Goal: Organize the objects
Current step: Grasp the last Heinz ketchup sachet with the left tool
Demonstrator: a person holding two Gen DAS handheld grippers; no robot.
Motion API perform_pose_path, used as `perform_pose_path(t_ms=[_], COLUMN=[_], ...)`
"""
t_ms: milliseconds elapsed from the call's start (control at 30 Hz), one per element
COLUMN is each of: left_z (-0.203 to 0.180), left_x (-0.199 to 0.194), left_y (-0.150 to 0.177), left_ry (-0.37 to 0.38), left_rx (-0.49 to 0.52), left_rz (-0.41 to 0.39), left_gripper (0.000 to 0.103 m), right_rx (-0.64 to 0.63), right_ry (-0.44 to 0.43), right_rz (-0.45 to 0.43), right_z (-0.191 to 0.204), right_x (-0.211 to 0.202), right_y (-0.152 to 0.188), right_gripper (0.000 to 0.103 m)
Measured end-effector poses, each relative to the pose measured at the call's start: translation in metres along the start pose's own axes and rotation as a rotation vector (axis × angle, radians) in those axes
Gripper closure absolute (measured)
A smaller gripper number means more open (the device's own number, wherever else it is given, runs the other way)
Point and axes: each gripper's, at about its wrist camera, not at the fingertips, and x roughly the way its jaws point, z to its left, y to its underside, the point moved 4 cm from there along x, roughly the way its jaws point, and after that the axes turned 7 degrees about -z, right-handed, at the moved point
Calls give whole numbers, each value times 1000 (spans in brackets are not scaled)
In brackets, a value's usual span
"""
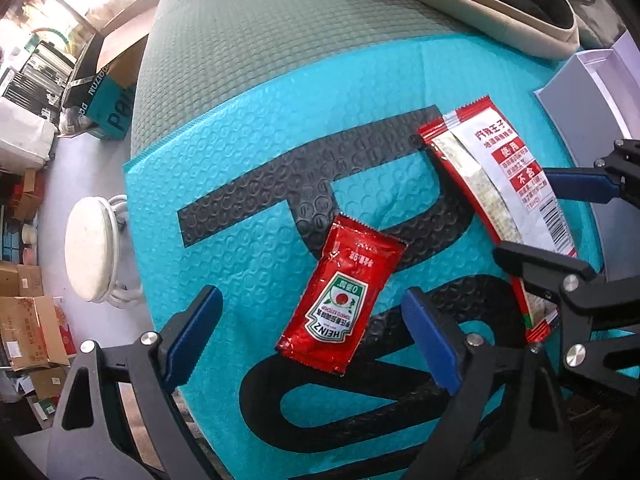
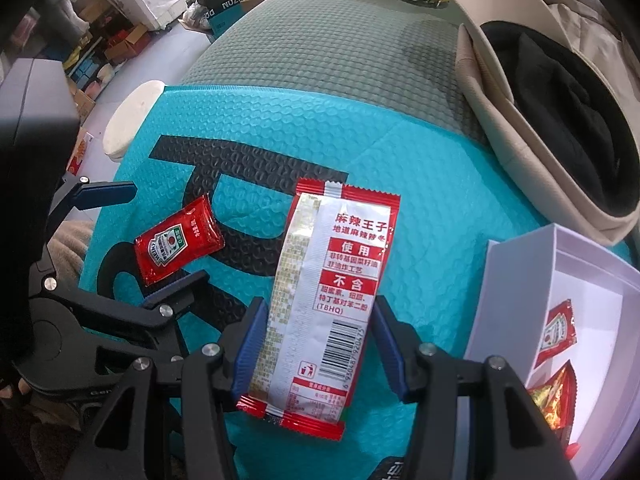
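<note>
Teal bubble mat point(image 2: 440, 168) on the counter carries both loose items. My left tongs point(image 1: 312, 332) stand wide, pointing down over the ketchup sachet point(image 1: 342, 300), which lies flat between the fingers with nothing pressing on it. My right tongs point(image 2: 316, 340) sit at mid width astride the snack pack point(image 2: 320, 300); the blue pads point(image 2: 250, 344) look to be right at its long edges, but I can't tell whether they actually press or whether the pack simply lies flat on the mat. White box point(image 2: 516, 292) stands just right of the pack, open, with a ketchup sachet and another wrapper already inside, so I read it as the drop spot. For the ketchup: drop straight down, straddle the short width, close on the body rather than the crimped seal, since thin film slips. For the pack: squeeze near the barcode end and lift level so it doesn't fold. Room: the near box wall stands up, so I need to clear it before going across. Beige bag point(image 2: 520, 120) crowds the far right; mat's left edge drops off toward a white stool point(image 1: 90, 248). My two tongs are close together, so I'd move one at a time.
</note>
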Motion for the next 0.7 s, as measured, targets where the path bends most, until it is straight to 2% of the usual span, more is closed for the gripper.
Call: perform_pose_path(t_ms=[100,167,300,400,567,700], left_z=[3,-11,-19,-12,-2,-5], left_x=[-3,-2,3,13,20,20], left_y=[5,-17,-24,-24,-22,-24], left_ry=[7,-1,-30,0,55,52], left_rx=[-10,-6,23,5,-84,-87], left_rz=[-10,-13,-22,-14,19,14], left_gripper=[12,12,12,12,12,12], right_rx=[-4,0,5,11,15,3], right_ry=[9,9,14,21,23,22], right_rz=[1,0,2,3,6,7], right_z=[2,3,-1,1,6,13], right_x=[0,0,-4,-5,-5,-3], right_y=[-1,-1,3,3,3,2], right_gripper=[50,50,50,50,50,50])
